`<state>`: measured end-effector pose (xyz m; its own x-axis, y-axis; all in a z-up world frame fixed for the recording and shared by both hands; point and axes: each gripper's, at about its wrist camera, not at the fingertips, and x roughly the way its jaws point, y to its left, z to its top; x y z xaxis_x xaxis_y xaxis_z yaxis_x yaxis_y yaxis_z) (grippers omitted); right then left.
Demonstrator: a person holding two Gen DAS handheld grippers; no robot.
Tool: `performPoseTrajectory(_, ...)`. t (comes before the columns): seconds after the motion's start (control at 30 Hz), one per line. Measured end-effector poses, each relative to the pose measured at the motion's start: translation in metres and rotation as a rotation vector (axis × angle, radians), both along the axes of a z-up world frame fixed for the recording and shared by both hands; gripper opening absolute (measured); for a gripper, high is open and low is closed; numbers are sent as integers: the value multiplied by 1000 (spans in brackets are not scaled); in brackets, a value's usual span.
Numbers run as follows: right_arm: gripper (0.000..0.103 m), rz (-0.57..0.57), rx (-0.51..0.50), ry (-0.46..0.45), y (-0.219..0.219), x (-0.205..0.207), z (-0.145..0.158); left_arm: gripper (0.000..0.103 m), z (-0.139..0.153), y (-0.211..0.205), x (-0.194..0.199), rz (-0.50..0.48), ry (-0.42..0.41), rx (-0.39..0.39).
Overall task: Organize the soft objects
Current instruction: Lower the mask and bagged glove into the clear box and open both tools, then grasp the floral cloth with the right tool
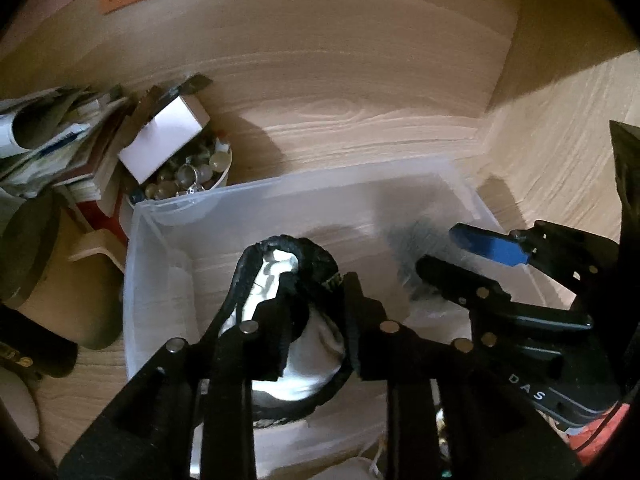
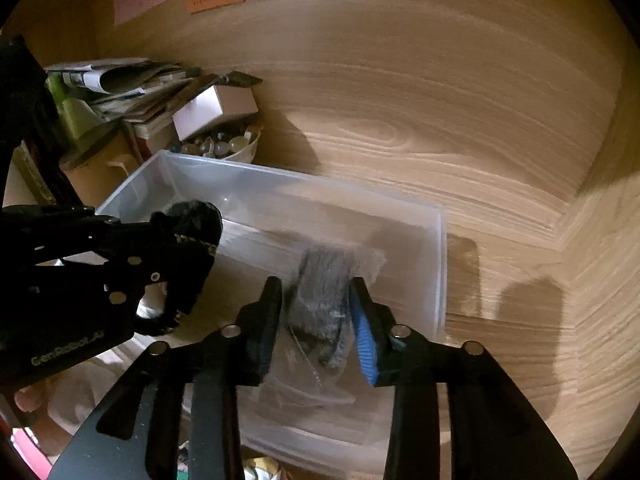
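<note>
A clear plastic bin [image 1: 256,188] [image 2: 438,264] stands on the wooden surface. My left gripper [image 1: 316,300] is shut on a black-and-white soft pouch [image 1: 280,276] and holds it over the bin's left half; it shows in the right wrist view [image 2: 192,220] too. My right gripper [image 2: 316,320] is open over the bin's right half, and a grey fuzzy item in a clear bag [image 2: 324,288] lies in the bin between its fingers. In the left wrist view that gripper [image 1: 448,252] is at the right, with the grey item [image 1: 416,248] blurred behind it.
A bowl of glass beads [image 1: 188,176] [image 2: 224,146] with a white box on it stands behind the bin's left corner. Stacked papers and books [image 1: 52,136] [image 2: 120,84] lie further left. Wooden walls close the back and the right side.
</note>
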<state>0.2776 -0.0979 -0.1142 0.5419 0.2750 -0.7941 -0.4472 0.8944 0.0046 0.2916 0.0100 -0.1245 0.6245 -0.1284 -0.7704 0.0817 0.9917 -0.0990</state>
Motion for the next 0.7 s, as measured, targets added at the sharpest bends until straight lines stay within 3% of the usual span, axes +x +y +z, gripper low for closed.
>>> performPoseTrajectory(0.1,48,0,8,-31,-2,-4,9,37,8,1,-8,7,-31,6)
performPoseTrajectory(0.3,52,10,31,-108,-10,-21,38,57,34,10,-38,21,-139,-5)
performPoseTrajectory(0.47,63,25,88,-183,-23,-45,64,74,59,20,-71,46,-239,2)
performPoseTrajectory(0.53,70,31,105,-207,-28,-55,70,80,65,25,-84,57,-271,13)
performPoseTrajectory(0.7,73,42,115,-255,-36,-84,73,96,70,43,-119,100,-318,23)
